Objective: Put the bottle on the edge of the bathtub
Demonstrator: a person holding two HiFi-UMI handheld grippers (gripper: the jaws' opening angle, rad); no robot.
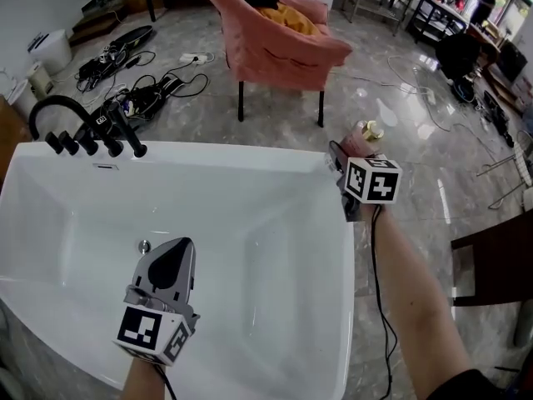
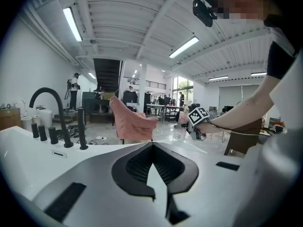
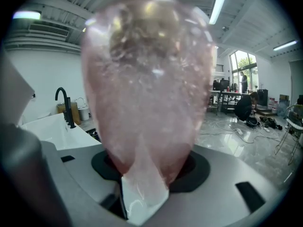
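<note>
because the bottle (image 3: 147, 79) is a smooth, glossy pink thing with a rounded belly, it will probably be slippery and fairly light. its wall looks like thin clear plastic that may give a little under pressure. the right claw (image 1: 348, 161) is clenched around that belly with its pads set wide, and a white label shows just above them. a hold low on the widest part seems safest, since the curve would let it squirt upward or downward if squeezed hard. the bottle sits at the far right corner of the bathtub (image 1: 250, 152), by the rim; whether its base touches cannot be told. the rim looks narrow and slick, so it should go down upright and gently. the left claw (image 1: 176, 252) is closed and empty, hanging over the basin.
</note>
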